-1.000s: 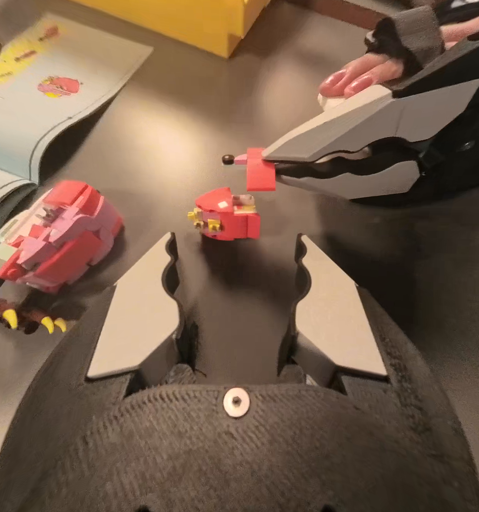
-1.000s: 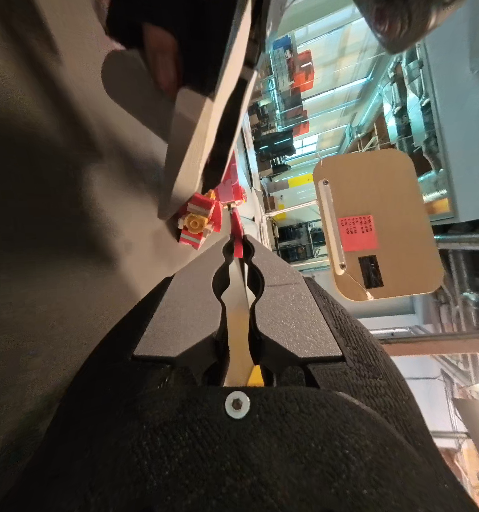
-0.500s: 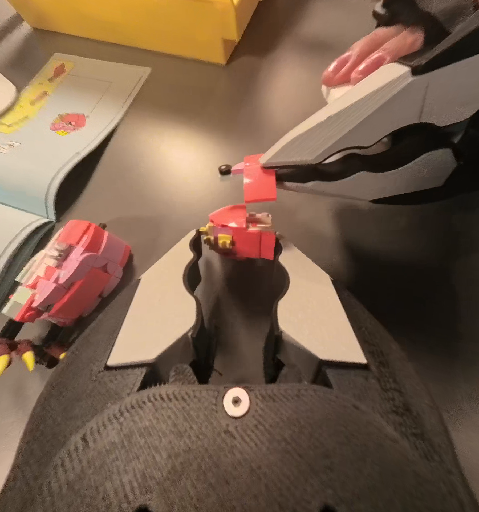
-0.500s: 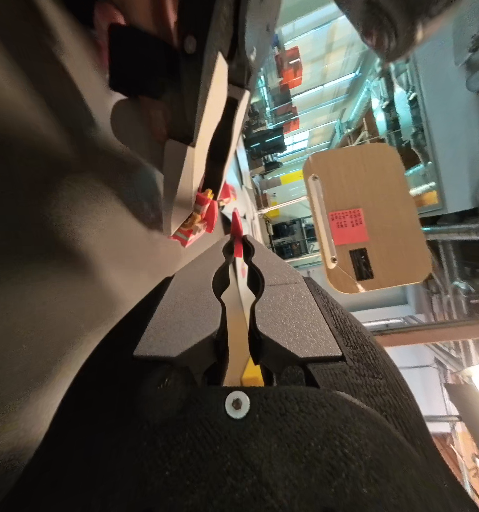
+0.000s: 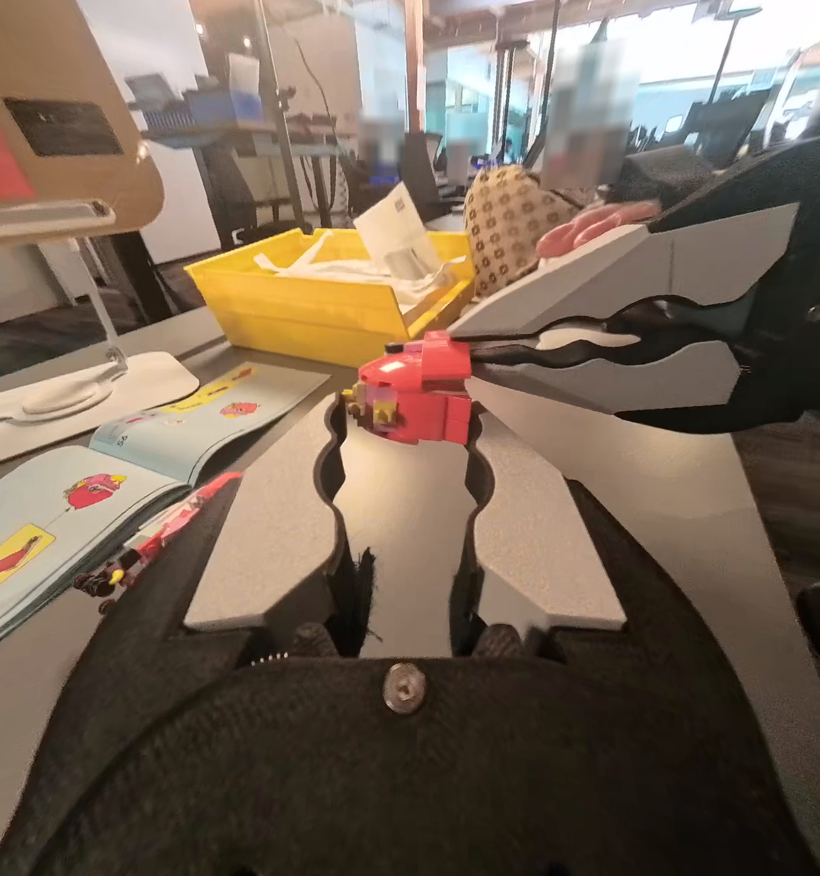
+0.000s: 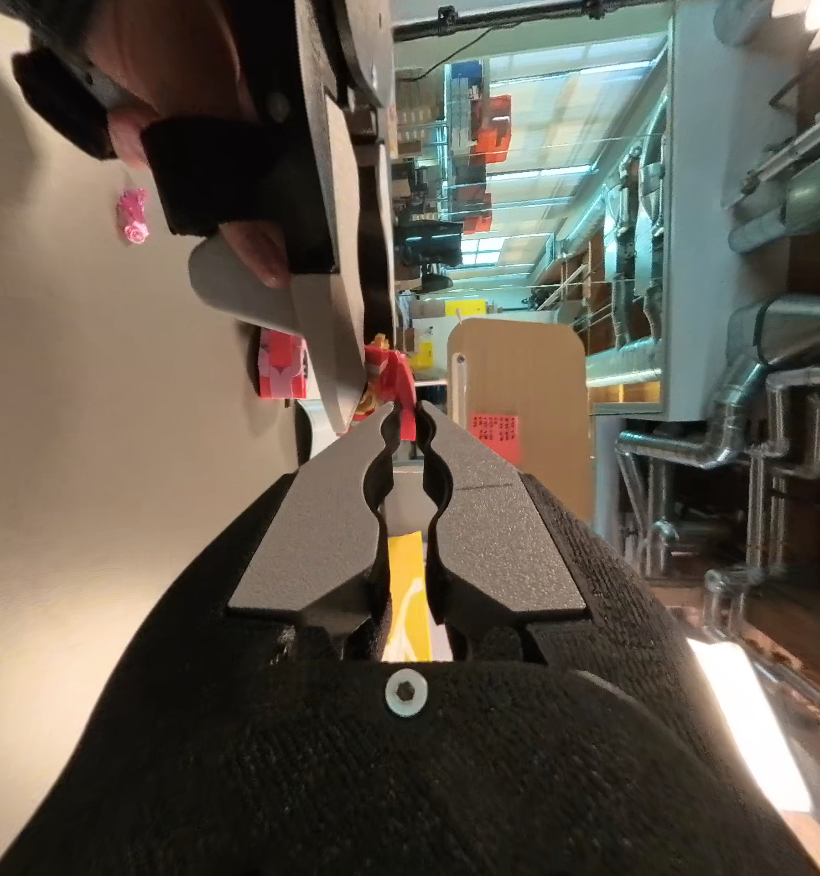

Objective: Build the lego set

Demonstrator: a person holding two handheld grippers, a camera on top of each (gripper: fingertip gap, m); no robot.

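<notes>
Left tongs [image 5: 405,417] closed on red brick model [image 5: 415,403], apparently lifted.

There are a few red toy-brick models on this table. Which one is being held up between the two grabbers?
The small red brick head, with yellow bits on its face, gripped at the fingertips. The larger red-and-pink model lies on the table by the open booklet.

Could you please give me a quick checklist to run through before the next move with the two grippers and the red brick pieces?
1. Left gripper grips the small red brick model with yellow bits on both sides: ok.
2. Right gripper holds the flat red brick plate, jaws nearly shut on it: ok.
3. Plate sits on top of the model: ok; fully pressed home: cannot tell.
4. Model lifted off the grey tabletop: ok.
5. Open pale blue instruction booklet and larger red and pink brick build lie apart from both jaws: ok.
</notes>
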